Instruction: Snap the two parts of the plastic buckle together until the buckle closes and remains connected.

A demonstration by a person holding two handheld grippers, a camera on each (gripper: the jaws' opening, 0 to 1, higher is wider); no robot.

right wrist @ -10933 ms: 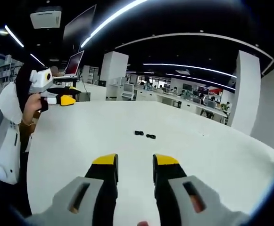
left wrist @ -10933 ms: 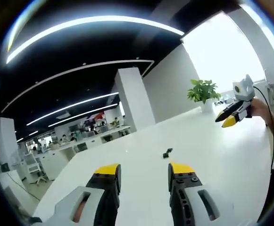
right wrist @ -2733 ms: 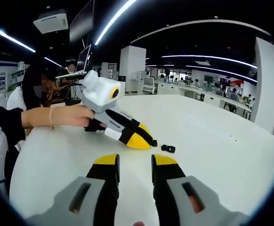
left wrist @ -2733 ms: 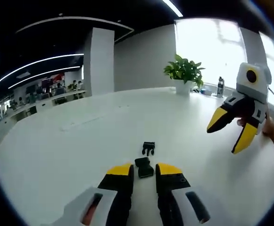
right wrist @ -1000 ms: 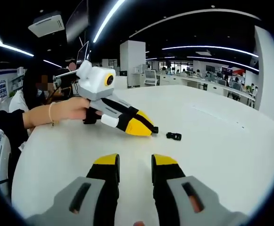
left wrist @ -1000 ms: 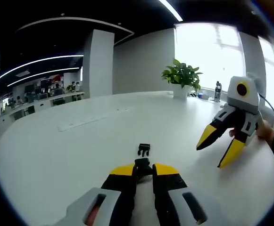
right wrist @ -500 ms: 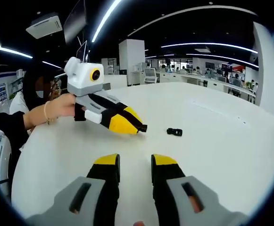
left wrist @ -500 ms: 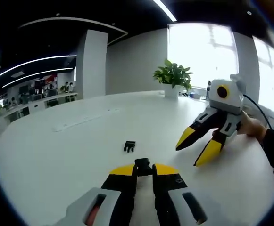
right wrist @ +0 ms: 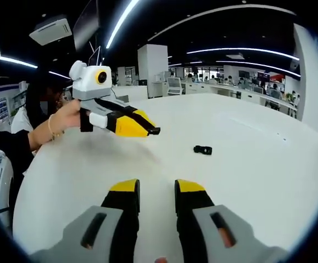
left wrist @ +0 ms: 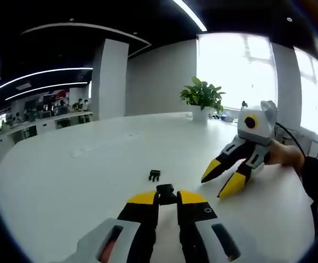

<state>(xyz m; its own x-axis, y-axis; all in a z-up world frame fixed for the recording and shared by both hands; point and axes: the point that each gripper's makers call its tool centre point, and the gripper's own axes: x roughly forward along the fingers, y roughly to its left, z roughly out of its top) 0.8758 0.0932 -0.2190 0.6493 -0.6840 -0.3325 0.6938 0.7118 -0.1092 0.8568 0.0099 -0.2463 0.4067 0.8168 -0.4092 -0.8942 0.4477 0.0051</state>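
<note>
Gripping buckle half (left wrist: 166, 194), left hand-held gripper (left wrist: 166, 198) raised

A potted plant (left wrist: 202, 98) is being lit by the window (left wrist: 232, 71) — standing at the white table (left wrist: 65, 170) edge. Distant desks (right wrist: 241, 98) are being occupied.

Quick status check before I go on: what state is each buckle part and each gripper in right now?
Left gripper: shut on one buckle half, held above the table.
Held buckle half: pinched between the left jaws, off the table.
Second buckle half: lying loose on the table, not joined.
Right gripper: open, holding nothing.
</note>
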